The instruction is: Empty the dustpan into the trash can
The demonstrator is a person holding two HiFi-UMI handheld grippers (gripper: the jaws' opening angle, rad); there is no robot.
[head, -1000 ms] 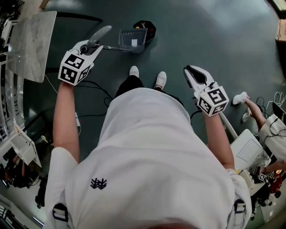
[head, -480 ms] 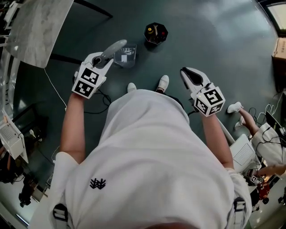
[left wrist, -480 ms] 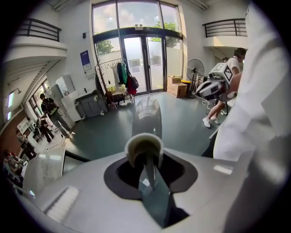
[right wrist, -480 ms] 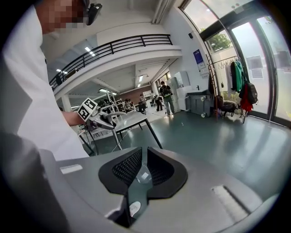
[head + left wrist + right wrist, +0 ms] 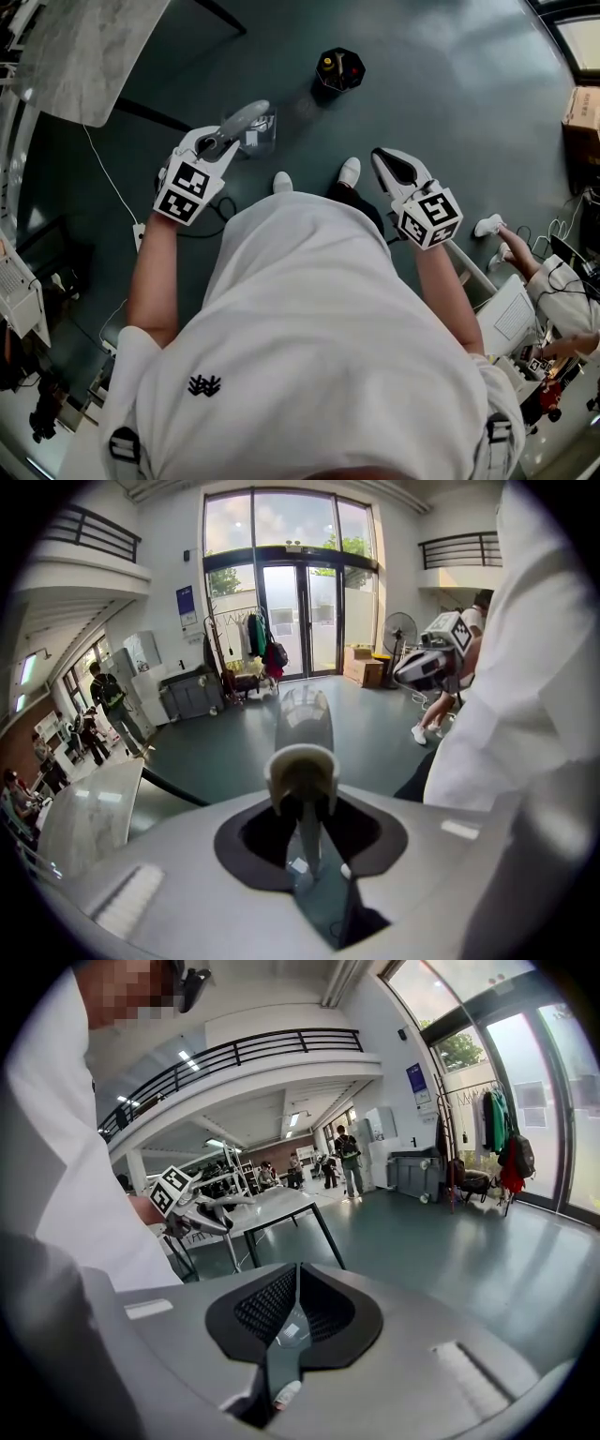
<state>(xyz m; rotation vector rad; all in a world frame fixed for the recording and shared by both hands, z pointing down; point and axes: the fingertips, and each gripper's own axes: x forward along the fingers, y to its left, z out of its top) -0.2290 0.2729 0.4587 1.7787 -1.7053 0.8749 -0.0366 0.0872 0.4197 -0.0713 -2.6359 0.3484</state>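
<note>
1. Head view: we look steeply down over a white shirt at a dark green floor [image 5: 450,84], with one tool in each hand.
2. The left tool [image 5: 214,145] is clamped on the grey handle of the dustpan [image 5: 255,129]. The clear pan sits just beyond the tool's tips, held up off the floor.
3. In the left gripper view, we see the left tool [image 5: 307,860] with its jaws narrow around the handle, and the dustpan [image 5: 302,719] running straight away from the camera.
4. The trash can [image 5: 339,68] is black and stands on the floor ahead of our white shoes [image 5: 350,172]. It is well apart from the dustpan, up and to the right of it in this view. Something yellow and something red show inside it.
5. The right tool [image 5: 382,161] is held out over the floor to the right of the shoes. In the right gripper view, the right tool [image 5: 284,1333] has its jaws pressed together.
6. A pale marble bench [image 5: 84,47] stands at the upper left.
</note>
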